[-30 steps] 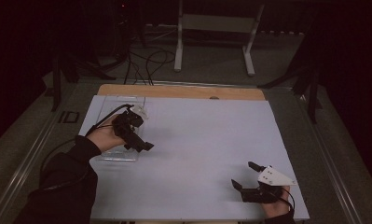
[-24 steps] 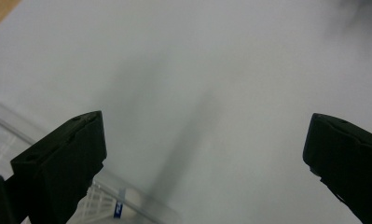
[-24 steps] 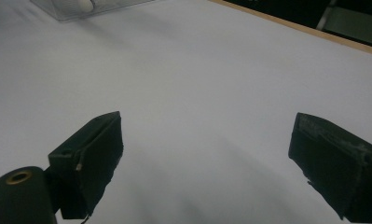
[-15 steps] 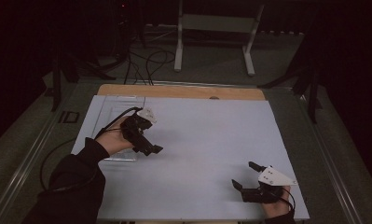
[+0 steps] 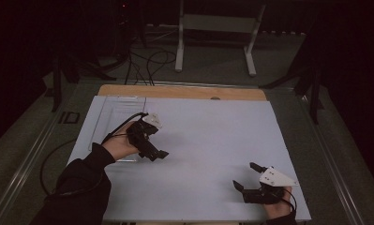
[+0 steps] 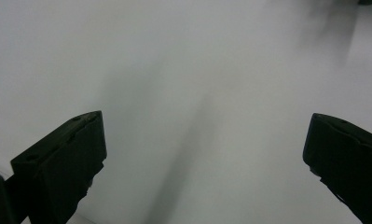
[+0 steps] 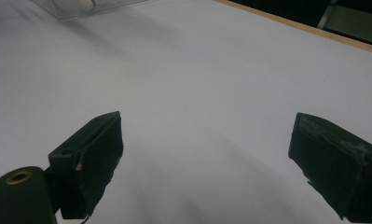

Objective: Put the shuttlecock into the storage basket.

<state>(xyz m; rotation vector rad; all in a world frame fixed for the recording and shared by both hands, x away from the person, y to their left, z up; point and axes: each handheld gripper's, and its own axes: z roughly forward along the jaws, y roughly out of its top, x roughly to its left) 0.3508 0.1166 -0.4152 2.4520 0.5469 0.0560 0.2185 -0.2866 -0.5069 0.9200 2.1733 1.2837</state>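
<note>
**A:** What is there to work with on that table?

**B:** Mostly a white sheet spread over the table, whose wooden edge shows along the far side. The one real object is a clear plastic tray at about ten o'clock on the sheet, close to the far left corner. It's hard to see anything inside it from here; the right gripper view catches a corner of it with a small pale shape in it that I can't identify.

**A:** And the left gripper?

**B:** The left gripper hangs over the sheet just beside the tray's near right corner, pointing toward four o'clock, away from the tray. Its jaws stand wide apart with nothing between them, only bare sheet under them in the left gripper view. I'd guess it's held there because the tray is the nearest thing to deal with.

**A:** The right one?

**B:** The right gripper sits down at five o'clock, near the front edge, well apart from the tray. Its jaws are spread wide and empty too, aimed across the sheet toward the tray's corner. It looks parked, low and out of the left hand's way, I'd say.
</note>
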